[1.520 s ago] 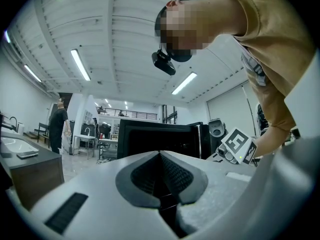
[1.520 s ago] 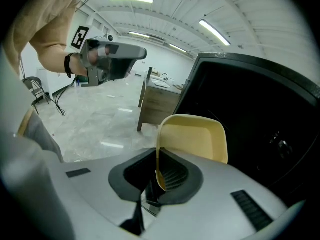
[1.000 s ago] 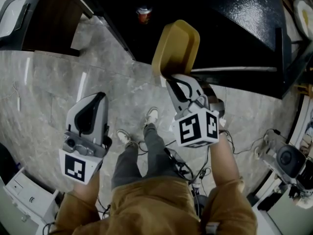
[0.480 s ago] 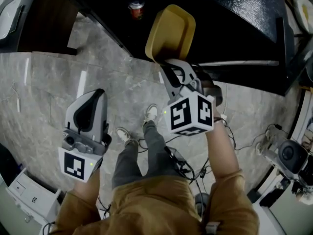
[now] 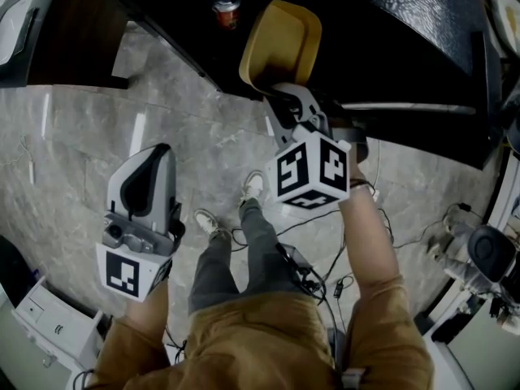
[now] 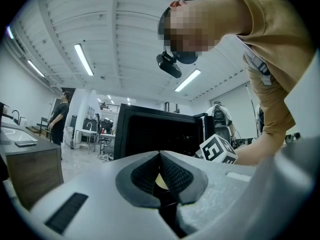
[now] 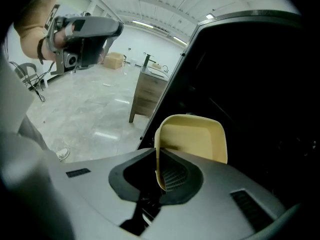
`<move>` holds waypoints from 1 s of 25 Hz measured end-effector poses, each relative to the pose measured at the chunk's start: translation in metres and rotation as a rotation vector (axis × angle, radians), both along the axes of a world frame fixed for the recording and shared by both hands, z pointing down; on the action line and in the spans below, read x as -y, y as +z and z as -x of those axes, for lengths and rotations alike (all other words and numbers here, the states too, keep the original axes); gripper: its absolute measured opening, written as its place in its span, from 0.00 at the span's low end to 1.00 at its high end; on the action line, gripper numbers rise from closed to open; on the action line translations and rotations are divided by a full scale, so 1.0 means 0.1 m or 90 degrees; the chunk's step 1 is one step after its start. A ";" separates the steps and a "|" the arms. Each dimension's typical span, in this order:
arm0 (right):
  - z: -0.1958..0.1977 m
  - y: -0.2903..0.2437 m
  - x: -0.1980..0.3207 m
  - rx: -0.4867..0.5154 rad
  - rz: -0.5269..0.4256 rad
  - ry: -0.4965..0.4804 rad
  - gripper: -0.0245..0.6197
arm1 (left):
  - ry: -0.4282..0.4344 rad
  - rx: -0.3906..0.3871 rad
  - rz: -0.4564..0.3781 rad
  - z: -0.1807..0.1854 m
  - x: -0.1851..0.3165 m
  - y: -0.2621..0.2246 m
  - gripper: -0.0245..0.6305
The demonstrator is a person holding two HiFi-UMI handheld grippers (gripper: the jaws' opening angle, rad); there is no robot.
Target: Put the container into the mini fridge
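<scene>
My right gripper (image 5: 278, 97) is shut on the rim of a yellow, shallow container (image 5: 282, 45), which stands on edge at the dark mouth of the black mini fridge (image 5: 390, 31). In the right gripper view the container's (image 7: 192, 136) edge is pinched between the pads of the right gripper (image 7: 159, 158), with the fridge interior (image 7: 260, 84) just behind it. My left gripper (image 5: 156, 159) hangs lower left over the marble floor, shut and holding nothing. In its own view the left gripper (image 6: 160, 156) faces the open fridge (image 6: 150, 134).
A red can (image 5: 226, 12) stands inside the fridge to the left of the container. A wooden cabinet (image 5: 81, 31) is left of the fridge. Cables (image 5: 313, 276) and the person's feet lie on the floor below. Equipment (image 5: 487, 254) stands at the right.
My right gripper has carried the container up and slightly left in the head view, further toward the fridge opening. The left gripper has stayed where it was.
</scene>
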State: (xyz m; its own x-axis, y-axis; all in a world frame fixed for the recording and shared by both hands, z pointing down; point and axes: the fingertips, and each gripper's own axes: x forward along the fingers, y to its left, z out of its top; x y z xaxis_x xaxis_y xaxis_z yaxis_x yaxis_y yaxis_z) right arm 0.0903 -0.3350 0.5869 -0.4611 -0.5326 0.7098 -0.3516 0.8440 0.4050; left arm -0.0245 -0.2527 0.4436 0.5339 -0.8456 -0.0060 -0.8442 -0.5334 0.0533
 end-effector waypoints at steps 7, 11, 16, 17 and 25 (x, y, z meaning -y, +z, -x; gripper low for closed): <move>0.04 0.07 0.12 -0.011 -0.003 -0.005 0.06 | -0.012 -0.002 0.006 0.05 0.04 0.04 0.04; 0.08 0.13 0.21 -0.011 -0.005 -0.013 0.06 | -0.016 0.007 0.012 0.07 0.09 0.15 0.04; 0.08 0.18 0.30 -0.014 -0.013 -0.014 0.06 | -0.022 -0.025 0.010 0.06 0.15 0.16 0.04; 0.08 0.18 0.29 -0.016 -0.015 -0.012 0.06 | -0.022 -0.024 0.009 0.07 0.13 0.17 0.04; 0.04 0.26 0.41 -0.024 -0.013 -0.007 0.06 | -0.021 0.004 -0.004 0.01 0.18 0.20 0.04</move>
State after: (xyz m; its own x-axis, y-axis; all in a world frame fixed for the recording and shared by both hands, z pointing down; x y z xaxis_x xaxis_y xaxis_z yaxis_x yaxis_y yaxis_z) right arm 0.0864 -0.3757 0.6126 -0.4397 -0.5421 0.7161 -0.3266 0.8392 0.4348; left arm -0.0258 -0.2711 0.4637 0.5058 -0.8626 -0.0081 -0.8617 -0.5056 0.0437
